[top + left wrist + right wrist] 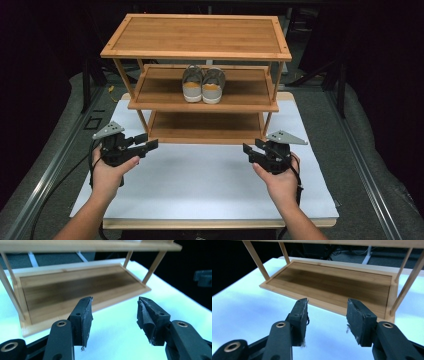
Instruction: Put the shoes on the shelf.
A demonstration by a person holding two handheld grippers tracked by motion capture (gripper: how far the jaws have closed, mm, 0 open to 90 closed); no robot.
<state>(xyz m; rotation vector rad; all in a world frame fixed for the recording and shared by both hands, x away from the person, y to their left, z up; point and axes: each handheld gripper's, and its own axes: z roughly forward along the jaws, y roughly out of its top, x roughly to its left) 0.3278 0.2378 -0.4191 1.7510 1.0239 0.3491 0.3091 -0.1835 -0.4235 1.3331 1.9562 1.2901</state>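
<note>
Two shoes [203,84] on rack [200,50], no readable writing

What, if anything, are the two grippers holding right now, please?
Nothing: the left gripper and right gripper both have open, empty jaws above the white table.

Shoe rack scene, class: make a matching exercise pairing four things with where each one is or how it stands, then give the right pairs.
Things:
1. pair of shoes
2. bottom shelf
3. left gripper
4. white mat

Descriptions:
A. bare wood, nothing on it
B. on the middle shelf, heels towards the person
C. open, holding nothing
D. spread under the rack

Pairs: 1-B, 2-A, 3-C, 4-D
</note>
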